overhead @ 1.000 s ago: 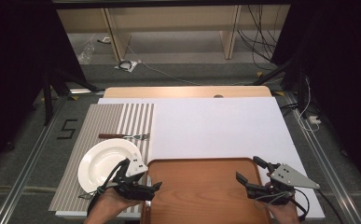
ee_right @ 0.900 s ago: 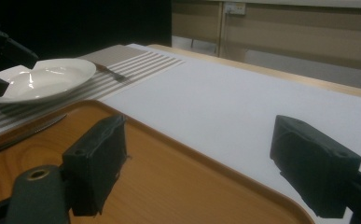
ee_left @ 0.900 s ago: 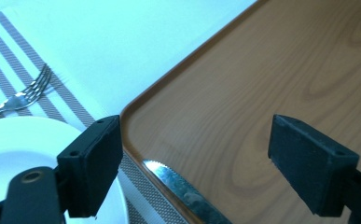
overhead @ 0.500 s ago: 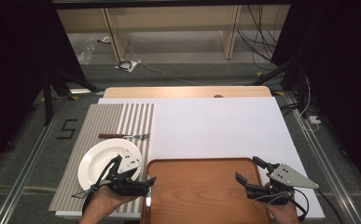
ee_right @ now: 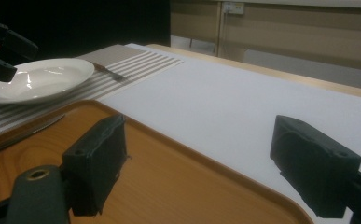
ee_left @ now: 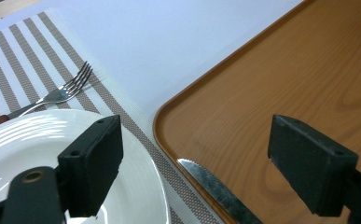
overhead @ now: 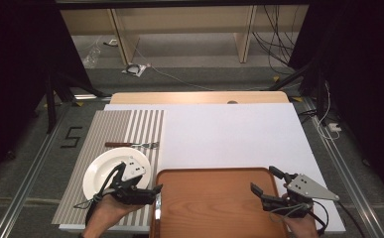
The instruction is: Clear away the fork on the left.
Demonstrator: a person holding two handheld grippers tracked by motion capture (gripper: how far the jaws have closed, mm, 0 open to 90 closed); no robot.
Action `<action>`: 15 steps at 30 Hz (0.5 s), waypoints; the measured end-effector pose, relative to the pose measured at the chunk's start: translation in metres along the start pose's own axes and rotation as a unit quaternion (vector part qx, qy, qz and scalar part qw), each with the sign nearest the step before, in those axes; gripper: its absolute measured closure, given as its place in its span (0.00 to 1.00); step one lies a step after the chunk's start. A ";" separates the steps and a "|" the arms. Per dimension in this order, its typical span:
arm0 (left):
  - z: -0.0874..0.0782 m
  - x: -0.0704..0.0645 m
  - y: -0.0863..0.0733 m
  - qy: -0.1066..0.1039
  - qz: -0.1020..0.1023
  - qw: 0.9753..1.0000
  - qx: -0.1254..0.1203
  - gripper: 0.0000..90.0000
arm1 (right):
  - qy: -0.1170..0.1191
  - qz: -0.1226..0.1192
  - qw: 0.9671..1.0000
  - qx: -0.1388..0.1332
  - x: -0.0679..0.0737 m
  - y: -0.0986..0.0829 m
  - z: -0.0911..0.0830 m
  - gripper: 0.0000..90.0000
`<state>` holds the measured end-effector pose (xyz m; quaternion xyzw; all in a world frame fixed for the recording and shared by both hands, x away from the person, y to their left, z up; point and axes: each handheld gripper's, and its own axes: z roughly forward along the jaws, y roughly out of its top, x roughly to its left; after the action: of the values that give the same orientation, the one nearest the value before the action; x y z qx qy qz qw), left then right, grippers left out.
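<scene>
My left gripper [overhead: 154, 194] is open at the left edge of the brown wooden tray [overhead: 214, 203], beside the white plate [overhead: 111, 171]. In the left gripper view its jaws [ee_left: 201, 144] stand wide apart, one over the plate's rim [ee_left: 136, 154] and one over the tray [ee_left: 271, 88]. A knife blade [ee_left: 215, 191] lies between them on the tray's left rim. My right gripper [overhead: 265, 180] is open and holds nothing over the tray's right end. A fork [overhead: 132, 145] lies beyond the plate.
The plate and fork rest on a striped placemat [overhead: 125, 124] on the white table top [overhead: 229, 134]. The table's front edge is close to both hands. Beyond the far edge are the floor, cables and shelving.
My left gripper has drawn back to the left, from over the tray's left edge toward the plate. The right gripper has stayed put.
</scene>
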<state>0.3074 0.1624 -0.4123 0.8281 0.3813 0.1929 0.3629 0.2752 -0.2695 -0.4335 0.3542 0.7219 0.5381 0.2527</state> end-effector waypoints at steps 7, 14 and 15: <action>0.000 0.012 0.003 0.012 -0.006 1.000 0.000 0.20 | 0.000 0.000 1.000 0.000 0.000 0.000 0.000 0.22; -0.002 0.029 0.009 0.028 -0.006 1.000 0.008 0.20 | -0.001 -0.001 1.000 0.001 0.001 0.000 0.001 0.22; -0.002 0.032 0.010 0.030 -0.005 0.999 0.009 0.20 | -0.001 -0.001 1.000 0.000 0.001 0.000 0.001 0.22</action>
<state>0.3318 0.1833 -0.4020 0.8233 0.3981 0.2127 0.3442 0.2754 -0.2677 -0.4342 0.3542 0.7219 0.5376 0.2537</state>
